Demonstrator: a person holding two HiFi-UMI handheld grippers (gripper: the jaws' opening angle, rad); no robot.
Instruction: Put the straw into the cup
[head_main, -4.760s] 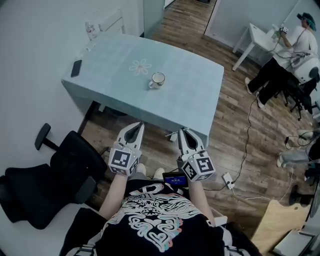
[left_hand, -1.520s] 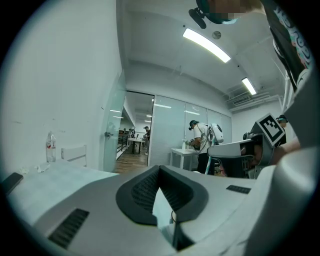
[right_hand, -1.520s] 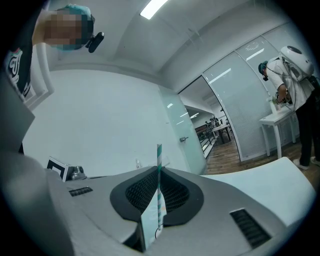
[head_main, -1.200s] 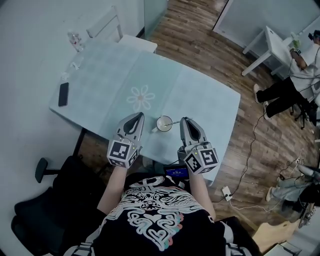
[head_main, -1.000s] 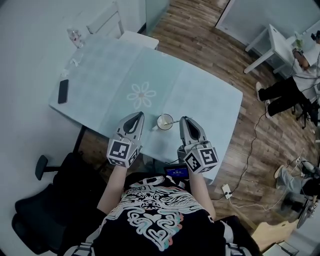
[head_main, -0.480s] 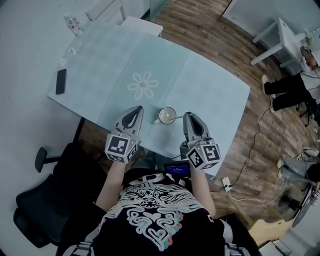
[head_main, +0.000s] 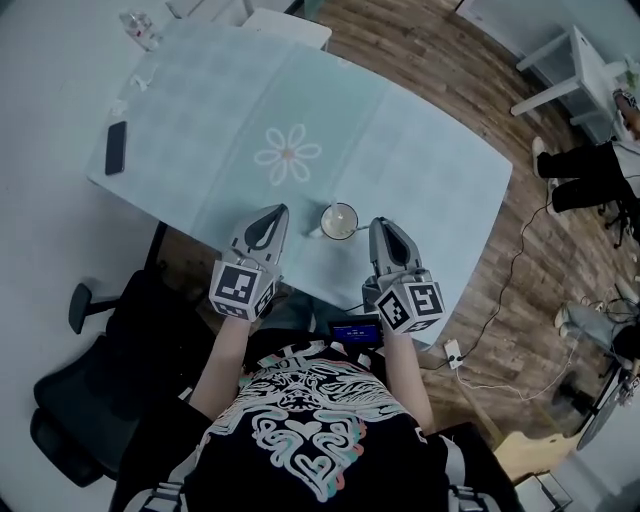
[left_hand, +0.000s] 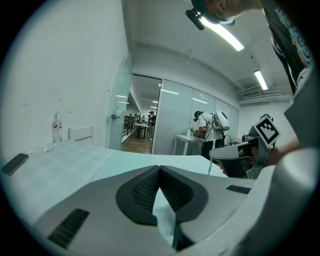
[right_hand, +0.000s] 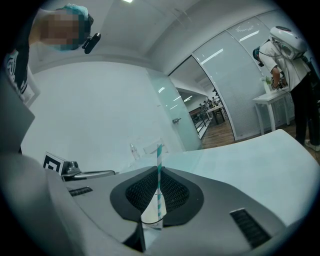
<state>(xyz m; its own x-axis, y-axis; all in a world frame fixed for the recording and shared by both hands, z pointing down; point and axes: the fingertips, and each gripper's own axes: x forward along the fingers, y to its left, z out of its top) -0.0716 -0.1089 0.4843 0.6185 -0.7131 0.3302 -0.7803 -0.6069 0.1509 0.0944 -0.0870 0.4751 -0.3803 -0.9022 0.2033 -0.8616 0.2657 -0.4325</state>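
Observation:
A white cup (head_main: 339, 220) stands near the front edge of the pale blue-green table (head_main: 420, 150). My left gripper (head_main: 271, 214) is just left of the cup and my right gripper (head_main: 382, 226) just right of it, both over the table's edge. In the right gripper view the right gripper (right_hand: 159, 172) is shut on an upright teal-and-white striped straw (right_hand: 159, 159), whose lower end sits in a paper wrapper (right_hand: 152, 214). In the left gripper view the left gripper (left_hand: 159, 170) is shut on a white slip of paper (left_hand: 165, 217).
A dark phone (head_main: 116, 147) and a bottle (head_main: 135, 25) lie at the table's far left, and a flower print (head_main: 288, 155) marks its middle. A black office chair (head_main: 90, 400) stands at my left. A seated person (head_main: 590, 170) and floor cables (head_main: 500, 330) are to the right.
The table has come closer. Both grippers, earlier short of its edge, now flank the cup, which has drawn nearer between them. Both stay shut.

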